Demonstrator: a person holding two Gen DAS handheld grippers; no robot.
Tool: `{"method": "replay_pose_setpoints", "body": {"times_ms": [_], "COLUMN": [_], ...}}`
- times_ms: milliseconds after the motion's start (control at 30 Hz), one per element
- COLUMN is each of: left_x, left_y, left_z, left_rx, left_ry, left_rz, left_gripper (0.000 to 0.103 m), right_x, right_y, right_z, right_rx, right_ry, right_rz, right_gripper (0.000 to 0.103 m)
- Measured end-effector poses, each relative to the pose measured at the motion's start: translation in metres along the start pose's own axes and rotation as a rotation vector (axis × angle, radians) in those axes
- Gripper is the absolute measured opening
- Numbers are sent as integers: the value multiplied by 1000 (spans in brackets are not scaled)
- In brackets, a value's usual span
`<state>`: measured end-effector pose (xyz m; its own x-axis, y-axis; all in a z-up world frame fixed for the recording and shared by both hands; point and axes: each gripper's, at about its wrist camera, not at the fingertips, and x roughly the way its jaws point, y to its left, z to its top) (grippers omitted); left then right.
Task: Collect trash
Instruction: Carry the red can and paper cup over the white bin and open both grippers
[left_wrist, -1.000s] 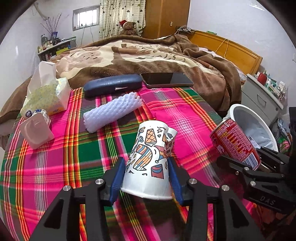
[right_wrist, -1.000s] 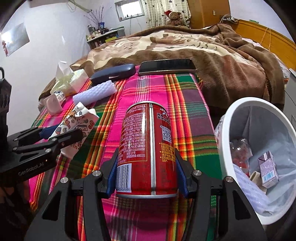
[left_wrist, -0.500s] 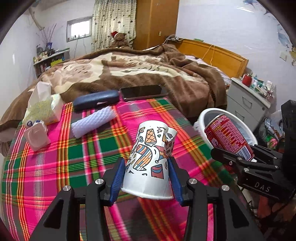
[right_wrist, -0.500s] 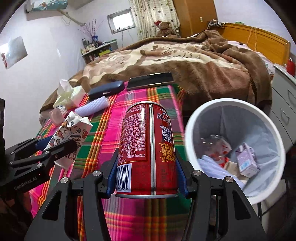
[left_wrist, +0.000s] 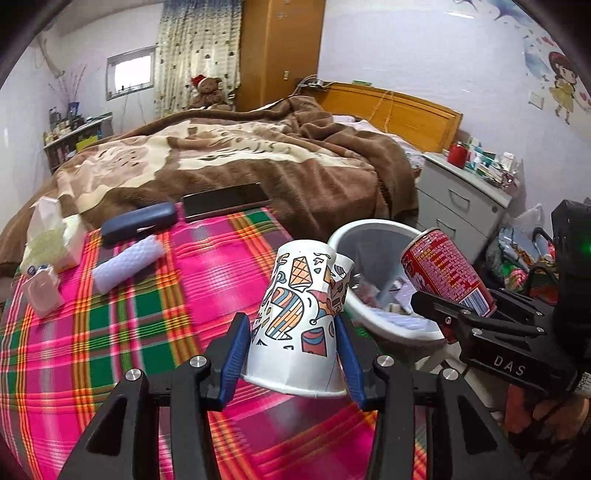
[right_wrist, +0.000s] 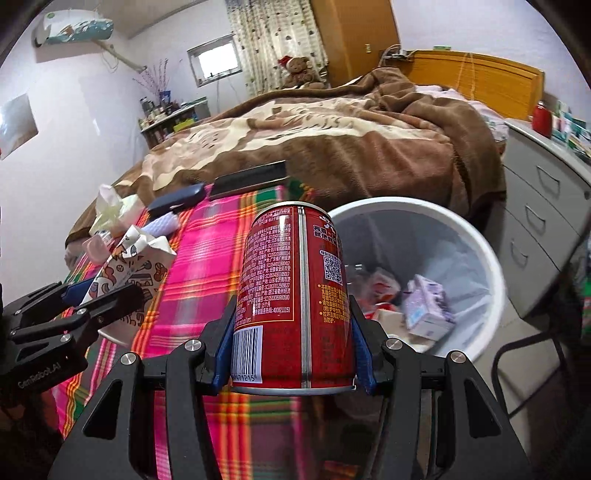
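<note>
My left gripper (left_wrist: 293, 354) is shut on a crumpled patterned paper cup (left_wrist: 299, 314), held above the right edge of the plaid cloth (left_wrist: 147, 325). My right gripper (right_wrist: 293, 354) is shut on a red drink can (right_wrist: 295, 295), held near the rim of the white trash bin (right_wrist: 491, 266). The bin holds a purple carton (right_wrist: 424, 306) and other wrappers. In the left wrist view the can (left_wrist: 447, 273) and bin (left_wrist: 369, 229) are to the right; in the right wrist view the cup (right_wrist: 133, 269) is at left.
On the cloth lie a white textured roll (left_wrist: 127, 264), a dark blue case (left_wrist: 138, 223), a black phone (left_wrist: 225, 201), a tissue pack (left_wrist: 51, 240) and a small pink box (left_wrist: 40, 295). A brown-blanketed bed (left_wrist: 240, 147) is behind. A grey drawer unit (left_wrist: 458, 199) stands right.
Both grippers rose and moved right, off the cloth's middle toward the bin. The bin now appears larger and closer under the can. Both grips are unchanged.
</note>
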<state>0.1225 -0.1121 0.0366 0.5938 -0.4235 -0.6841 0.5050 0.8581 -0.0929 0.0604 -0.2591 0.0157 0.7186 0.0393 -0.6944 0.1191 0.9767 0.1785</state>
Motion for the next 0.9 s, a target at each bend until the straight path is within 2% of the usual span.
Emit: {"method": "replay_pose_setpoints", "body": {"times_ms": [200, 467, 900], "left_x": [11, 39, 90], "left_y": [-31, -62, -91], "left_z": [10, 22, 44], "left_rx": [28, 48, 65], "left_ry": [-3, 30, 78], "left_rz": [-43, -96, -112], "left_gripper": [48, 48, 54], "right_x": [-7, 2, 22], "right_y": [-27, -56, -90], "right_z": [3, 8, 14], "right_rx": [30, 53, 68], "right_ry": [-12, 18, 80], "right_rz": [-53, -113, -123], "right_gripper": [54, 54, 54]}}
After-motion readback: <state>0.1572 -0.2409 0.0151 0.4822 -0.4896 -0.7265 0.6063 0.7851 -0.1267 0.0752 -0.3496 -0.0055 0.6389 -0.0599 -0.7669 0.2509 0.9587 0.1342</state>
